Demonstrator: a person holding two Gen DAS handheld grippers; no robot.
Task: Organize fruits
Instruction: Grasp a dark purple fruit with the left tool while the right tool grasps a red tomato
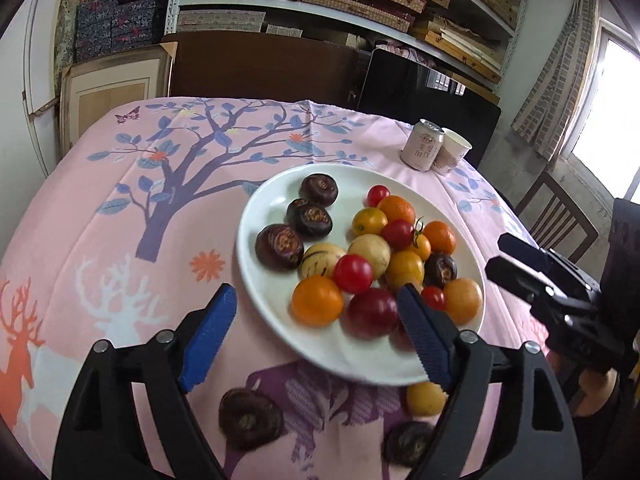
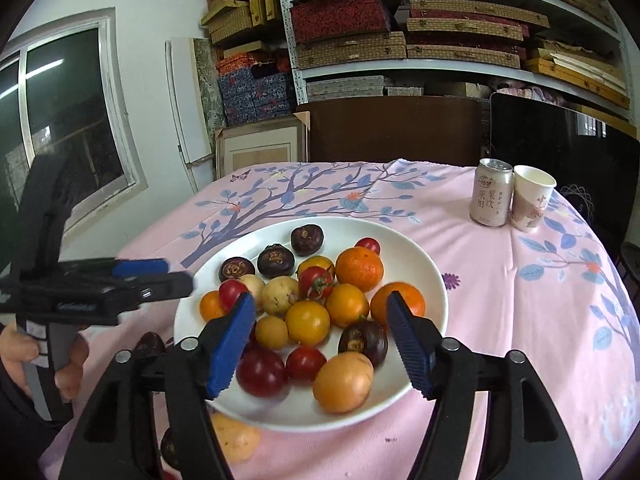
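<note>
Hovering both grippers, left (image 1: 316, 312) and right (image 2: 320, 320), jaws released and empty, we face the round white ceramic plate (image 2: 416, 248) of mixed fruits, perhaps tomatoes.

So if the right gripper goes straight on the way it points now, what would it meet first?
Probably the yellow fruit in the pile on the white plate; it lies between the open jaws of the right gripper. Depth is unclear, so this is a guess.

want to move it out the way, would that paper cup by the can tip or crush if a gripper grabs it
The paper cup looks empty, so probably light and easily knocked over. Its thin walls would likely crush under a firm squeeze. It stands right beside the can, so a nudge could push it against that.
</note>
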